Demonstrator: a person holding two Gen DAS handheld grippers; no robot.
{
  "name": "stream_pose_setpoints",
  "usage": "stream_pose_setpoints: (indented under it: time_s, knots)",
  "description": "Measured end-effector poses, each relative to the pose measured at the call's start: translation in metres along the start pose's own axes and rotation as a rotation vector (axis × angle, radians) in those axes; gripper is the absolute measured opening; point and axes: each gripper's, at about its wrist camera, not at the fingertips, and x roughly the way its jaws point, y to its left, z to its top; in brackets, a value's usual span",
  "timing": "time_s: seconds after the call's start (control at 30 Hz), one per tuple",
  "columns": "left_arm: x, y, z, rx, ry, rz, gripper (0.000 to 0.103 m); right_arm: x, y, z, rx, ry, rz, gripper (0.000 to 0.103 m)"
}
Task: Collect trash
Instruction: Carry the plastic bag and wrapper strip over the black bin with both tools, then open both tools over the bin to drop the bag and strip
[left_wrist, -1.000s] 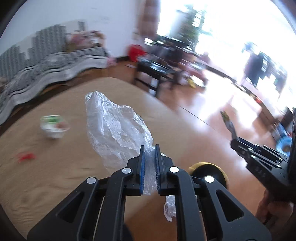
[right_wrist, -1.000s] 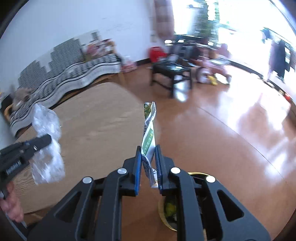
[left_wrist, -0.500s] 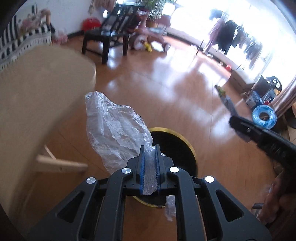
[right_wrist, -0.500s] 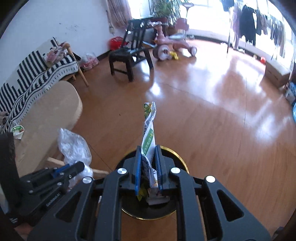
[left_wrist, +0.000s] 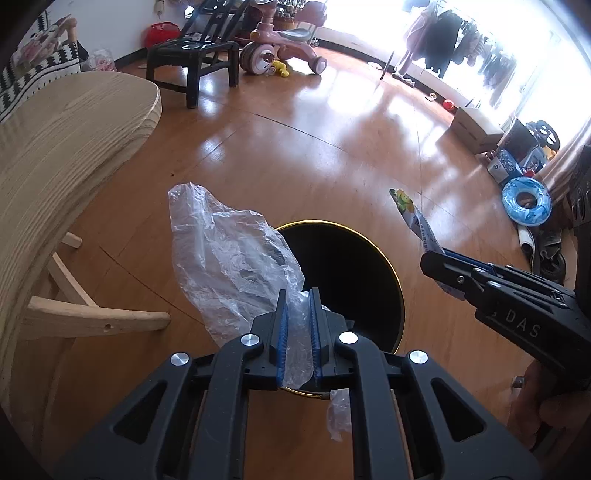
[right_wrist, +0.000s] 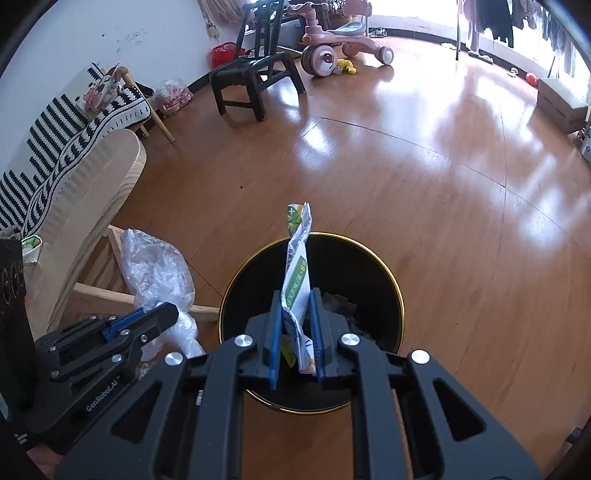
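Wooden floor (right_wrist: 443, 184); bin (right_wrist: 369, 266) trash (right_wrist: 343, 306) right-view only

"DAS" stands in pale letters on the right gripper's (left_wrist: 436, 264) black body, at four o'clock in the left wrist view. "GenRobot.AI" runs along the left gripper's (right_wrist: 162, 314) arm at eight o'clock in the right wrist view. The wrapper's (right_wrist: 295, 280) print is too small to read.
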Motion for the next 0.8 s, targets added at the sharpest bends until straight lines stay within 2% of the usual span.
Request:
stream_pose_setpoints:
  time_s: [0.57,0.63,0.7,0.73,0.77,0.8]
  knots:
    - [0.0079,-0.0029,-0.0033,0.014,0.017,-0.037,0.010,-0.0006,0.0017,0.0065,-0.002,0.004,-0.009,0.015]
    - [0.0085,-0.0010,-0.0034,0.018,0.018,-0.042,0.013,-0.0021,0.0033,0.0059,0.001,0.006,-0.015,0.015]
    - [0.0090,-0.0019,-0.0035,0.025,0.022,-0.026,0.028,-0.0008,0.0034,0.0061,0.001,0.012,-0.020,0.015]
    - [0.0093,-0.0012,-0.0035,0.023,0.023,-0.020,0.048,0.0002,0.0032,0.0064,0.003,0.017,-0.026,0.020]
    - [0.0084,0.0001,-0.0034,0.018,0.018,-0.018,0.066,0.0003,0.0025,0.0064,0.007,0.017,-0.028,0.037]
    - [0.0069,0.0003,-0.0032,0.013,0.008,-0.018,0.069,0.0000,0.0014,0.0066,0.013,0.014,-0.027,0.060]
